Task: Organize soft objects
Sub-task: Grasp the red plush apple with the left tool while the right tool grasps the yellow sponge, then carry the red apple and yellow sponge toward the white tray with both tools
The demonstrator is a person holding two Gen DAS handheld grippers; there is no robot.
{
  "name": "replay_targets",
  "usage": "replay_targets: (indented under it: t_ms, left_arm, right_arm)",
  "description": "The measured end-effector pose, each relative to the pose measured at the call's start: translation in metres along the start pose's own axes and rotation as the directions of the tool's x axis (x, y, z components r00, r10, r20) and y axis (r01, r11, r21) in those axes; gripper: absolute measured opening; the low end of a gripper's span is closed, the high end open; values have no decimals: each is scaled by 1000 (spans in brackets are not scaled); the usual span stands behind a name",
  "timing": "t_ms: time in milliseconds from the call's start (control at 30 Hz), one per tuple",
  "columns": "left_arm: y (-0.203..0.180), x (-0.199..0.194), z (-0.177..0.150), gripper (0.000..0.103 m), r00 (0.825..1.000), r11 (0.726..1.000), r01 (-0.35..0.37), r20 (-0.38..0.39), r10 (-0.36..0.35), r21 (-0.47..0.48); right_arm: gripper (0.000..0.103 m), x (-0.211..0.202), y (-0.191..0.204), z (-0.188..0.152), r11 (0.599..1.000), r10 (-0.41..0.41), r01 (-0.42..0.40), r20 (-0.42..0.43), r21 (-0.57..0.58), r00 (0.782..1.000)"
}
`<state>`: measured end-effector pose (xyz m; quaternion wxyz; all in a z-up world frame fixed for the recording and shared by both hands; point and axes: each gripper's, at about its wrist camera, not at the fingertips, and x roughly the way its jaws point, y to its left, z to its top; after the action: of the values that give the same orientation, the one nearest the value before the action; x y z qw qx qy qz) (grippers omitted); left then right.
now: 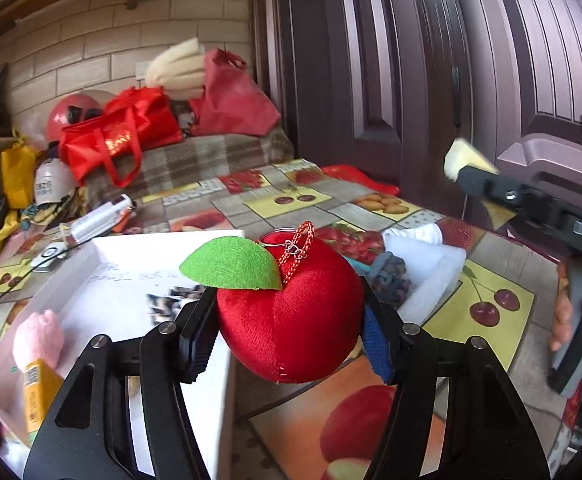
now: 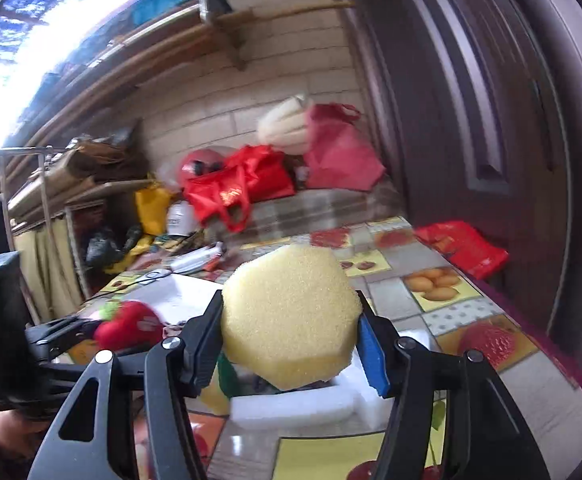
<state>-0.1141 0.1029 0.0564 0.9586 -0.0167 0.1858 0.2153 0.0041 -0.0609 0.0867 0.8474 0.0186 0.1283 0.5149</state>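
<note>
My left gripper [image 1: 289, 330] is shut on a red plush apple [image 1: 291, 312] with a green felt leaf and a key ring, held above the table beside a white box [image 1: 103, 284]. A pink plush piece [image 1: 39, 340] lies in that box. My right gripper [image 2: 289, 330] is shut on a yellow sponge [image 2: 291, 316], held above a white foam tray [image 2: 291, 404]. The right gripper with the sponge [image 1: 465, 158] shows at the right of the left wrist view. The apple [image 2: 129, 324] shows at the left of the right wrist view.
The table has a fruit-print cloth [image 1: 491, 300]. The white foam tray [image 1: 423, 272] holds dark soft items. Red bags [image 1: 123, 136] and clutter sit at the far end. A dark door [image 1: 411, 80] stands to the right. A red bag [image 2: 463, 248] lies by the door.
</note>
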Motion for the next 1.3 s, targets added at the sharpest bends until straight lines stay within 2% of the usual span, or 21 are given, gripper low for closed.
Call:
replay_targets:
  t_ms: [133, 333, 633, 733, 900, 1067, 1300]
  left_arm:
    - [13, -18, -7, 63, 999, 1000, -30, 25, 30, -4]
    - [49, -32, -15, 63, 997, 993, -78, 20, 80, -89]
    - [84, -39, -23, 63, 979, 973, -199, 18, 203, -119]
    - [97, -38, -24, 63, 972, 964, -228, 17, 232, -133]
    - [113, -35, -26, 63, 968, 955, -246, 7, 251, -163]
    - [119, -31, -25, 63, 964, 953, -263, 3, 266, -154]
    - [140, -22, -24, 63, 947, 933, -318, -13, 321, -167]
  right_arm:
    - [60, -1, -4, 2, 999, -28, 27, 27, 23, 999]
    - [60, 3, 11, 1, 999, -19, 19, 8, -38, 1000]
    - [60, 35, 37, -2, 996, 52, -55, -49, -68, 997]
    - [60, 53, 47, -7, 994, 83, -90, -103, -66, 991]
    - [60, 69, 68, -12, 988, 106, -120, -146, -96, 984]
    - [60, 74, 89, -15, 977, 131, -155, -159, -147, 979]
    - [60, 91, 112, -18, 962, 187, -220, -193, -162, 963]
